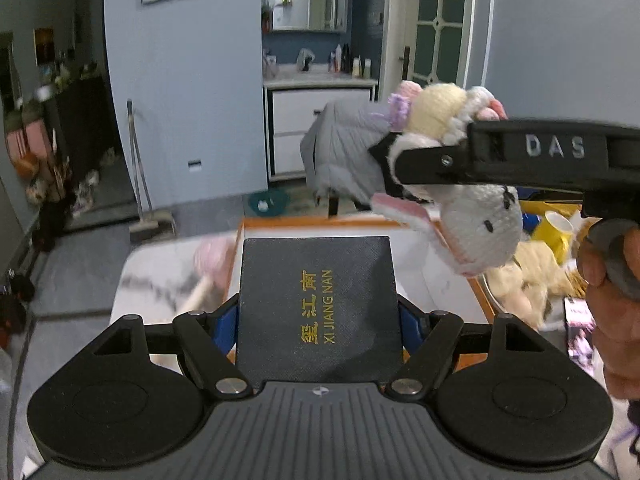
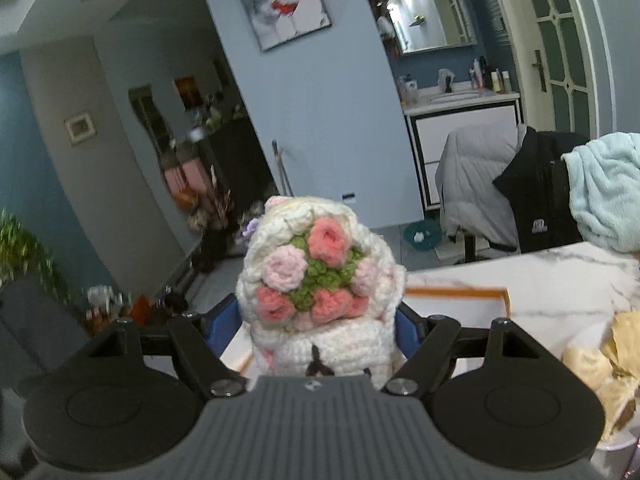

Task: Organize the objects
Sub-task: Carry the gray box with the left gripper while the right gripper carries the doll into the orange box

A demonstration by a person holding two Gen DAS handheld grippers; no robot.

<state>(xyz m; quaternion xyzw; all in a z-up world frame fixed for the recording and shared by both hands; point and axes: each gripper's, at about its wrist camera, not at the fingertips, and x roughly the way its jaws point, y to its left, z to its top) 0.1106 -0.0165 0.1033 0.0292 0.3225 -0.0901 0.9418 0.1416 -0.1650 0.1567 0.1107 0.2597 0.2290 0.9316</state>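
Observation:
My left gripper (image 1: 319,320) is shut on a black booklet (image 1: 318,304) with gold lettering, held flat above an orange-edged tray (image 1: 304,222). My right gripper (image 2: 318,320) is shut on a white crocheted doll (image 2: 316,280) carrying pink and green knitted flowers. In the left wrist view the right gripper (image 1: 416,160) reaches in from the right at mid-height, and the doll (image 1: 472,216) hangs from it, white head downward, above the tray's right side.
A marble-topped table (image 2: 560,276) lies below. A pink blurred object (image 1: 212,260) sits left of the tray. A cream plush toy (image 1: 532,276) and a yellow cup (image 1: 556,228) lie at the right. A chair draped with a grey jacket (image 2: 476,184) stands behind.

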